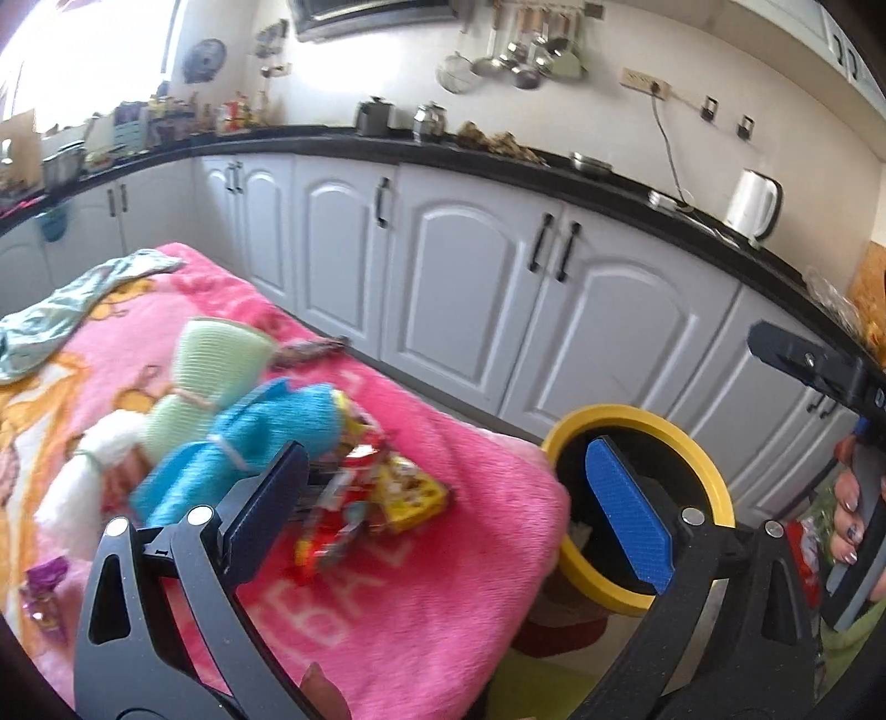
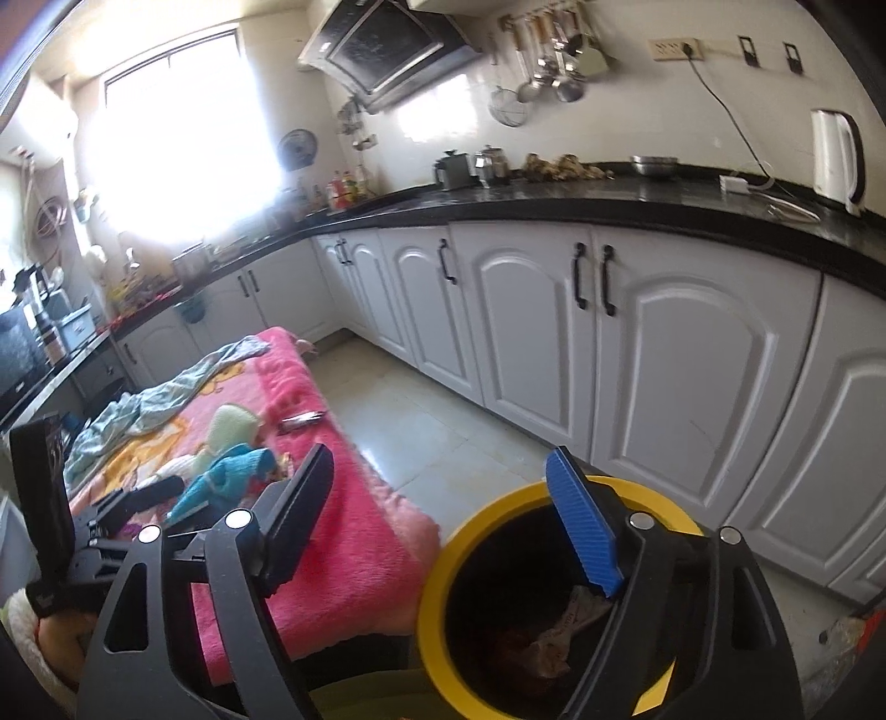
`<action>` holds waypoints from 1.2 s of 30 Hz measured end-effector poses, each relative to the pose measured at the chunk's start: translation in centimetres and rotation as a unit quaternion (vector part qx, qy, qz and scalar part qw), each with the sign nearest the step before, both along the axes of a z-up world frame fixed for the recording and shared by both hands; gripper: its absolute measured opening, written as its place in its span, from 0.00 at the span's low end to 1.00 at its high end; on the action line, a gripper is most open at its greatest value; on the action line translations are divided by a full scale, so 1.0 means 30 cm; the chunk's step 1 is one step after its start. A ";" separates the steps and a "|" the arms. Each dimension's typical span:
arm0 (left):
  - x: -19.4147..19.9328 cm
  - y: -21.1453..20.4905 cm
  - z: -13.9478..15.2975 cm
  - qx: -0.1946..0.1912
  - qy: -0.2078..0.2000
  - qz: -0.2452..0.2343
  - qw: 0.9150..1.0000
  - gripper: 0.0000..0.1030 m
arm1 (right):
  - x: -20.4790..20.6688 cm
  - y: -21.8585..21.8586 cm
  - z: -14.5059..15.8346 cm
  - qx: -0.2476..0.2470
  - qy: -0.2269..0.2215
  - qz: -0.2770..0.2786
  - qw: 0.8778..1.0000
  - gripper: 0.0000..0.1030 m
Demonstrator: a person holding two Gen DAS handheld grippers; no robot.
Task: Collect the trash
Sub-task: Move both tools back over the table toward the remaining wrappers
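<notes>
Both tools stand spread and empty: the left tool above the snack wrappers on the pink blanket, the right tool over the yellow-rimmed bin holding crumpled trash.

— What sort of room?
— A kitchen: white arched cabinet doors with dark handles under a black worktop.
— Light?
— A window blazes white. Pale floor tiles, an extractor hood, utensils hanging and a white kettle.
</notes>
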State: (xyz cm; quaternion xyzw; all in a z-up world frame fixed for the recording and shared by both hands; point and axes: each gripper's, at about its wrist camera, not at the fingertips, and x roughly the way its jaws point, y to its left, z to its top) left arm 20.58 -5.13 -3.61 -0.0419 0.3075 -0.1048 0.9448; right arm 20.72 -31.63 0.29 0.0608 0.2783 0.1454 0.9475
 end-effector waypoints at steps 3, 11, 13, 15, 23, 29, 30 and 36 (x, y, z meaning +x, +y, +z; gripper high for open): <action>-0.026 0.059 0.019 0.001 -0.010 0.021 1.000 0.89 | -0.015 0.059 0.008 -0.011 -0.005 0.018 1.000 0.76; -0.093 0.212 0.061 -0.002 -0.031 0.068 0.997 0.89 | -0.058 0.204 0.030 -0.033 -0.014 0.064 0.997 0.77; -0.105 0.253 0.071 -0.002 -0.036 0.078 0.996 0.89 | -0.072 0.236 0.031 -0.039 -0.016 0.075 0.996 0.77; -0.115 0.285 0.075 -0.004 -0.038 0.086 0.996 0.89 | -0.077 0.266 0.032 -0.044 -0.017 0.084 0.995 0.77; -0.159 0.389 0.089 -0.011 -0.052 0.116 0.992 0.90 | -0.113 0.402 0.019 -0.061 -0.017 0.126 0.990 0.77; -0.192 0.436 0.096 -0.011 -0.062 0.129 0.990 0.89 | -0.145 0.507 0.001 -0.074 -0.019 0.157 0.985 0.78; -0.197 0.444 0.097 -0.010 -0.063 0.131 0.989 0.89 | -0.148 0.519 -0.002 -0.075 -0.019 0.161 0.984 0.78; -0.233 0.497 0.099 -0.007 -0.070 0.145 0.987 0.90 | -0.173 0.601 -0.015 -0.078 -0.018 0.188 0.979 0.79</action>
